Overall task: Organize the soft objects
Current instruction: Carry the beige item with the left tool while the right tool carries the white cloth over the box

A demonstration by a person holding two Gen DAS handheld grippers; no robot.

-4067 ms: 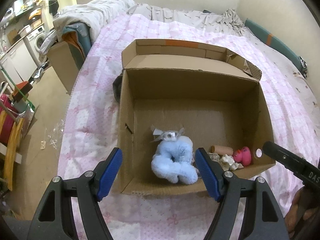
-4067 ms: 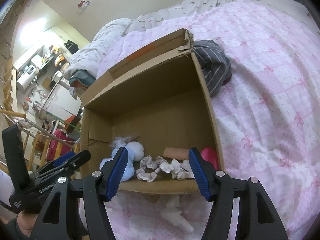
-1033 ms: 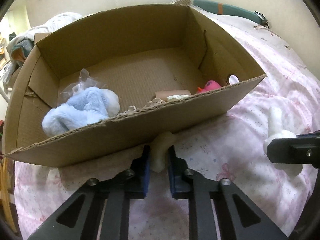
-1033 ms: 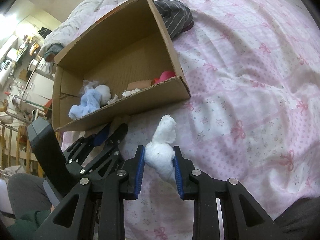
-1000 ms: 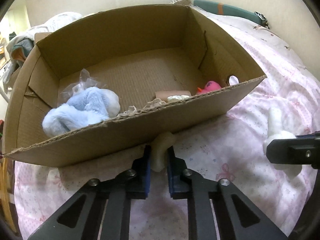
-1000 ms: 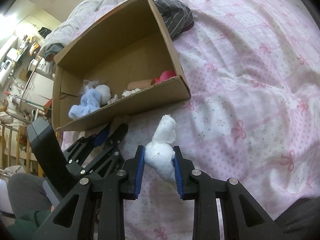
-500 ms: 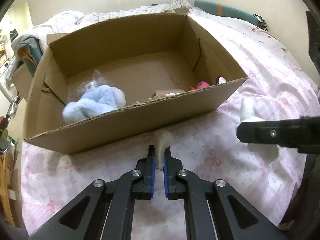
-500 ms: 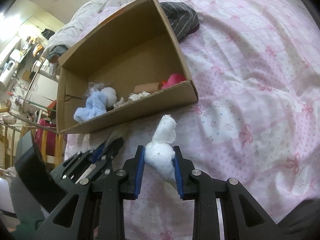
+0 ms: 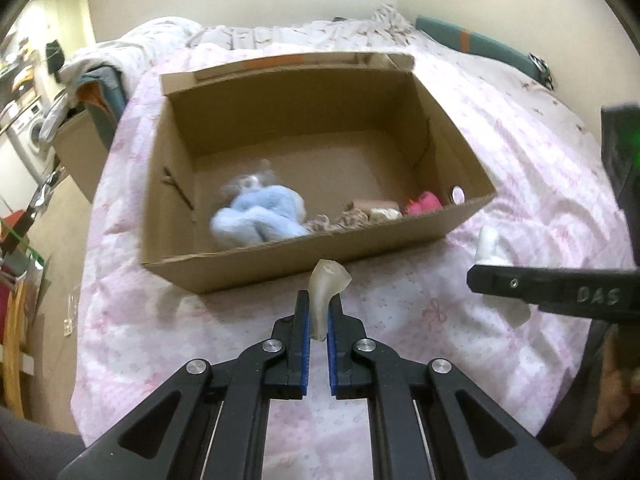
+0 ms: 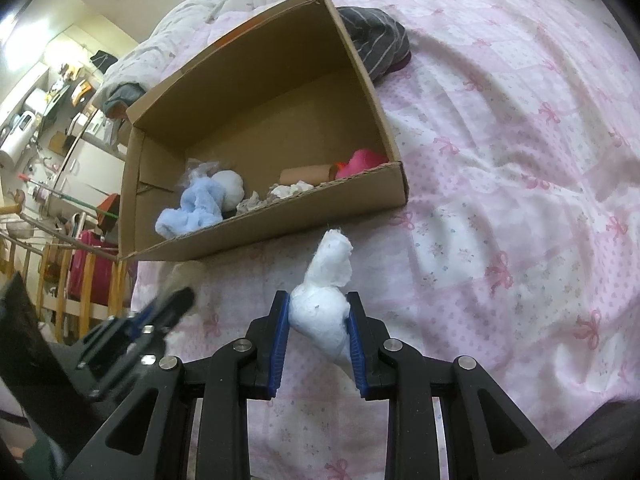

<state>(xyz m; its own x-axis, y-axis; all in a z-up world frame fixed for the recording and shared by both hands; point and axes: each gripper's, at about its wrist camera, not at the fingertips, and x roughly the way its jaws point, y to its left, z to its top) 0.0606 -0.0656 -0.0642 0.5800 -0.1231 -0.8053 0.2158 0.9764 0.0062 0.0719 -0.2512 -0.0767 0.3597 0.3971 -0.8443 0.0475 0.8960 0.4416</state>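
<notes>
An open cardboard box stands on the pink bed. Inside lie a light blue plush toy, crumpled paper, a cardboard tube and a pink toy. My left gripper is shut on a small translucent soft piece, held above the bed just before the box's near wall. My right gripper is shut on a white fluffy wad, also in front of the box; it shows at the right in the left wrist view.
The pink patterned bedspread covers the bed. A grey striped cloth lies behind the box. A rumpled white duvet lies at the far left of the bed. Furniture and clutter stand on the floor to the left.
Both grippers have lifted with their pieces, so I look down into the box more steeply. Earlier both were open over the box.
</notes>
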